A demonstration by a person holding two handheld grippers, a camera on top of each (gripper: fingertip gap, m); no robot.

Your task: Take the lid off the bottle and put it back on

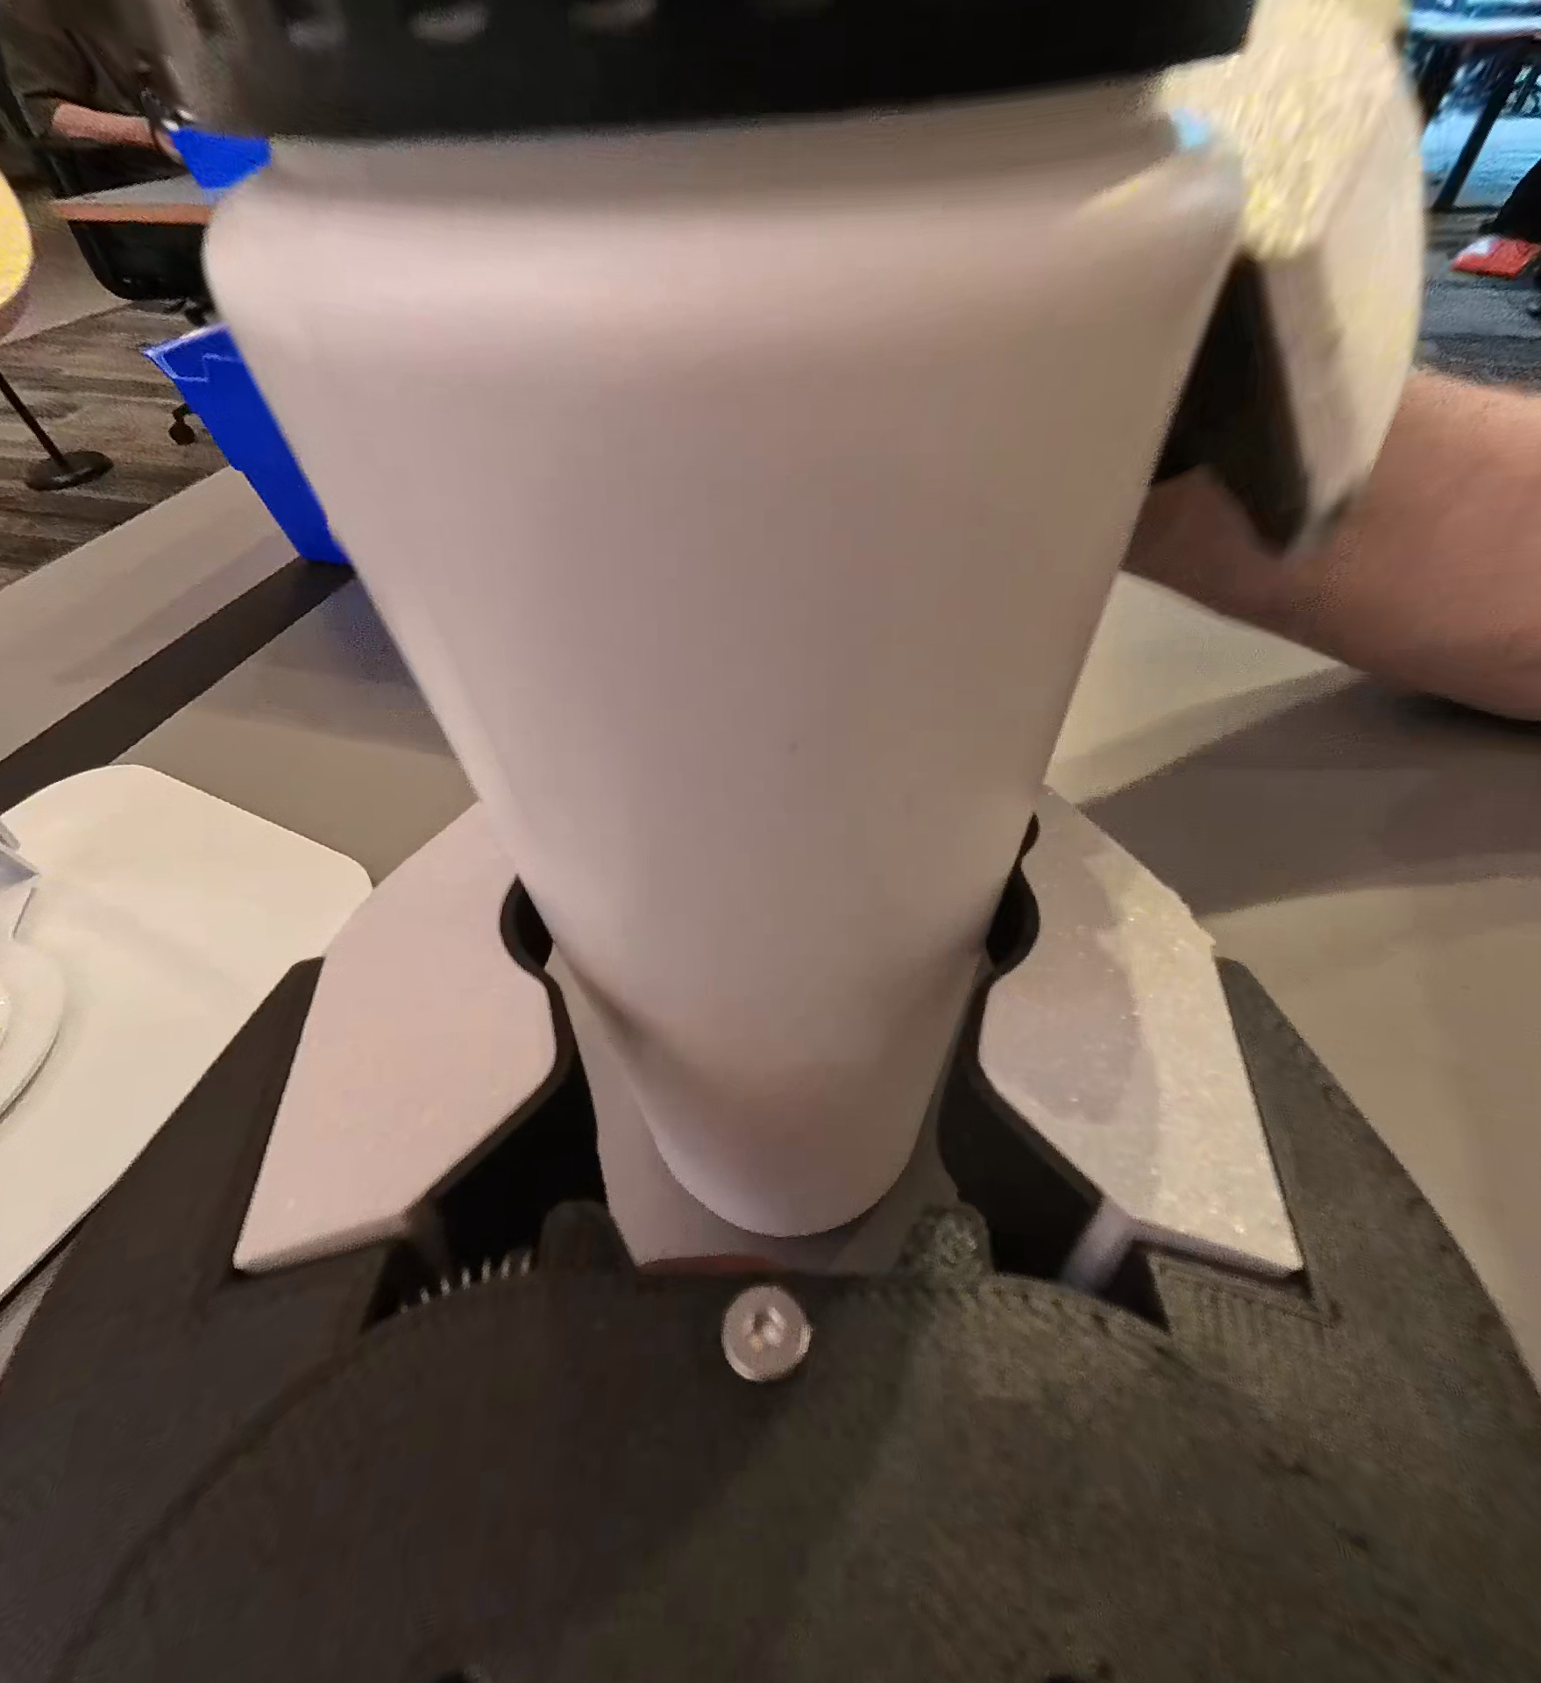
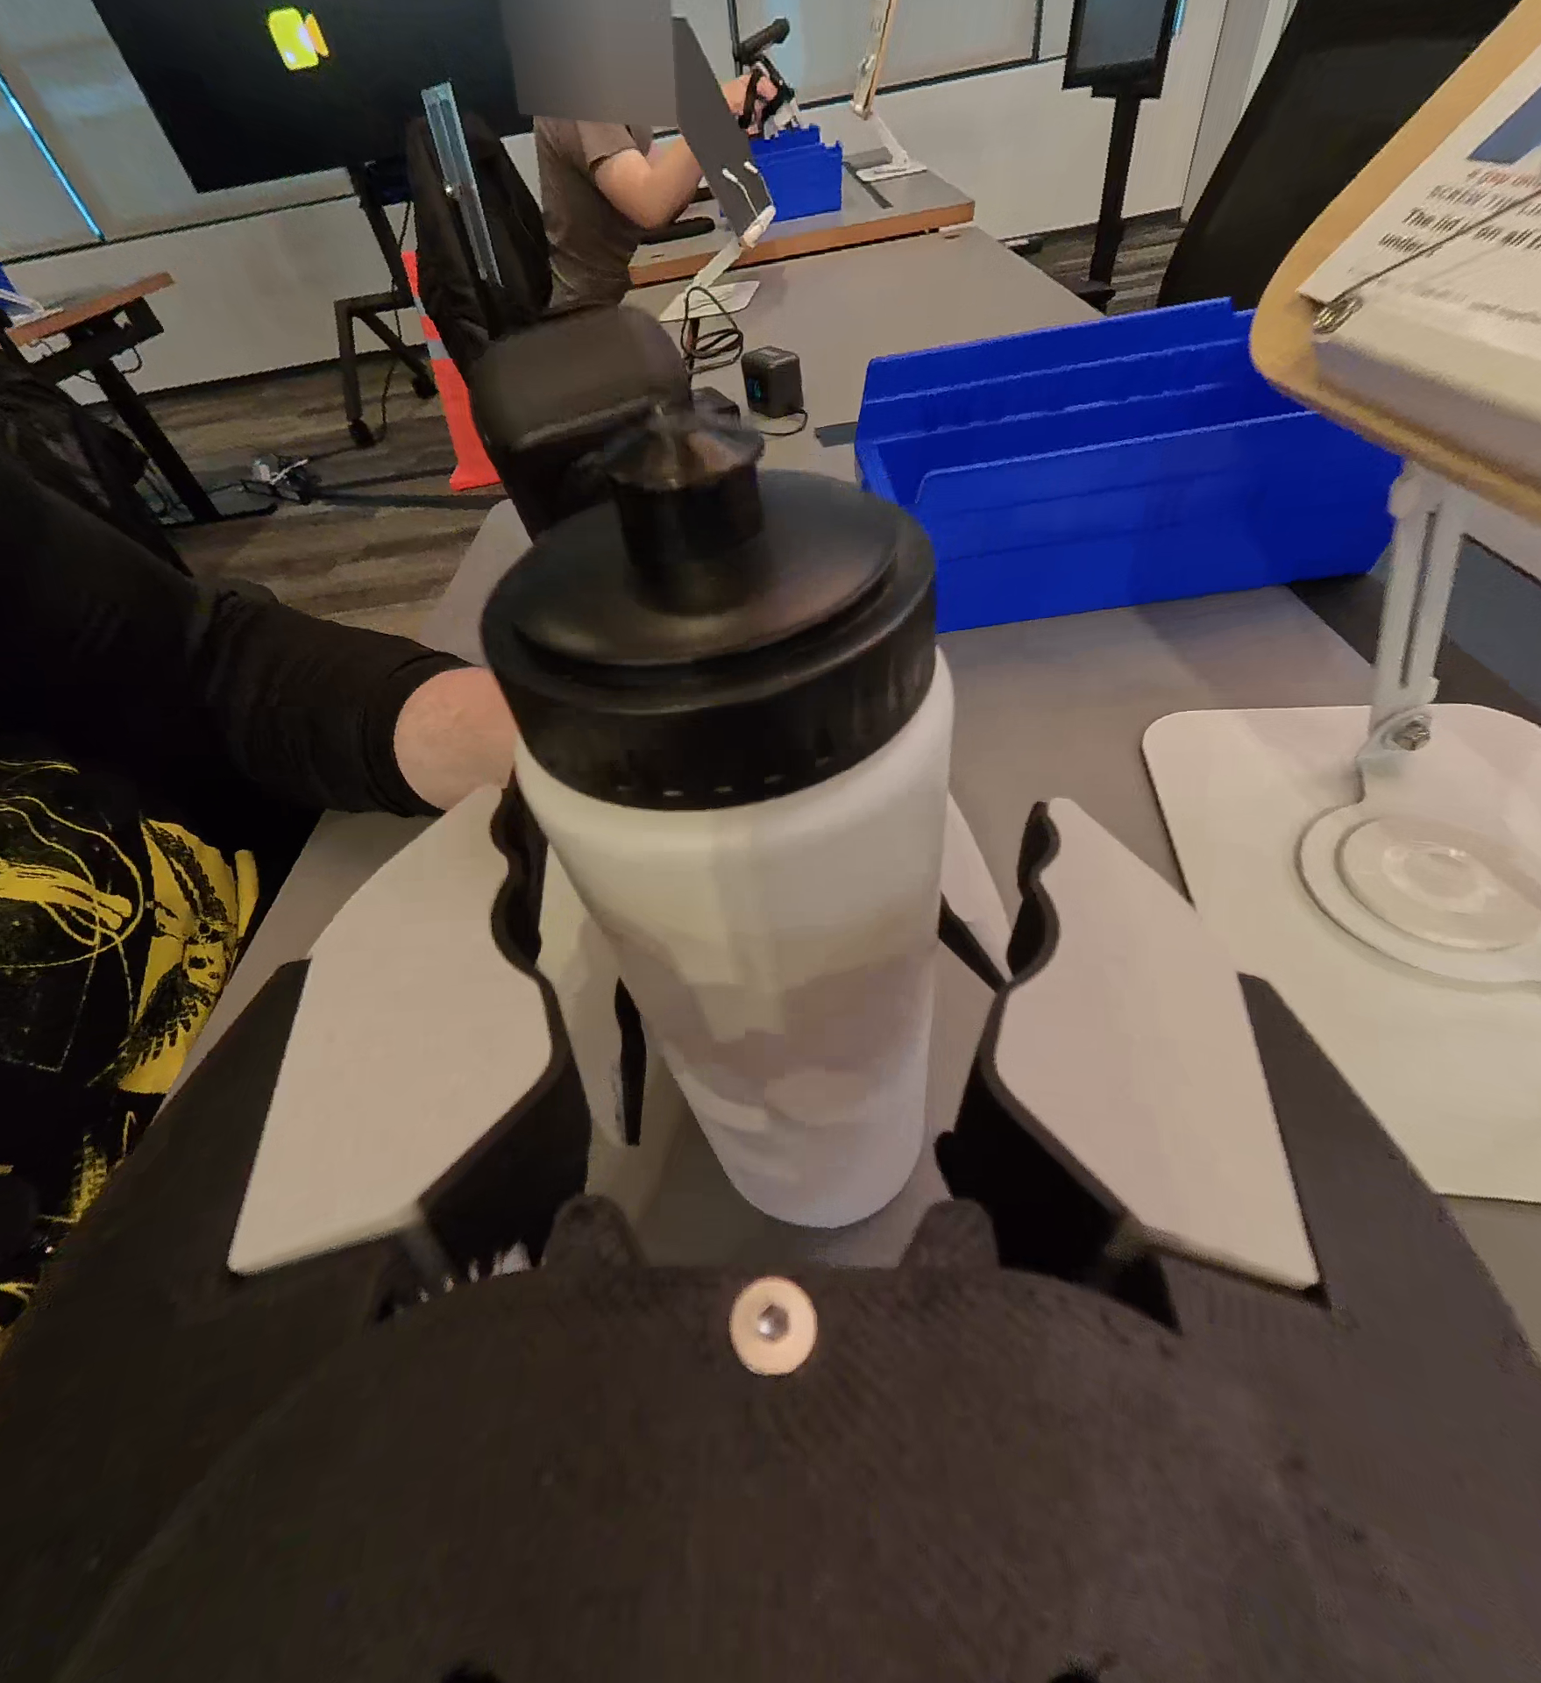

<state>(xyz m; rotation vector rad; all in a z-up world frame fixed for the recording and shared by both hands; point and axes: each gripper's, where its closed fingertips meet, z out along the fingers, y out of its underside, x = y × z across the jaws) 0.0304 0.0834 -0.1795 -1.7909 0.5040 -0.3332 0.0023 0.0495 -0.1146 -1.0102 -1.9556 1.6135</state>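
My left gripper [image 1: 771, 938] has its jaws clamped on the lower body of the white plastic bottle [image 1: 712, 565], upright on the grey table [image 1: 1350, 874]. Its black screw lid [image 2: 712, 674], with pull spout, sits on. My right gripper [image 2: 771, 920] has jaws parted around the bottle, not touching it. Behind stands a blue bin [image 2: 1113, 474].

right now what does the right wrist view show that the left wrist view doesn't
Only the right wrist view shows the top of the black screw lid with its black spout, a tilted wooden clipboard on a white stand, and the inside of the blue plastic bin. Only the left wrist view shows the left gripper shut on the white plastic bottle, with the right gripper's finger beside the lid's rim. Both share bottle, lid, grey table and bin.
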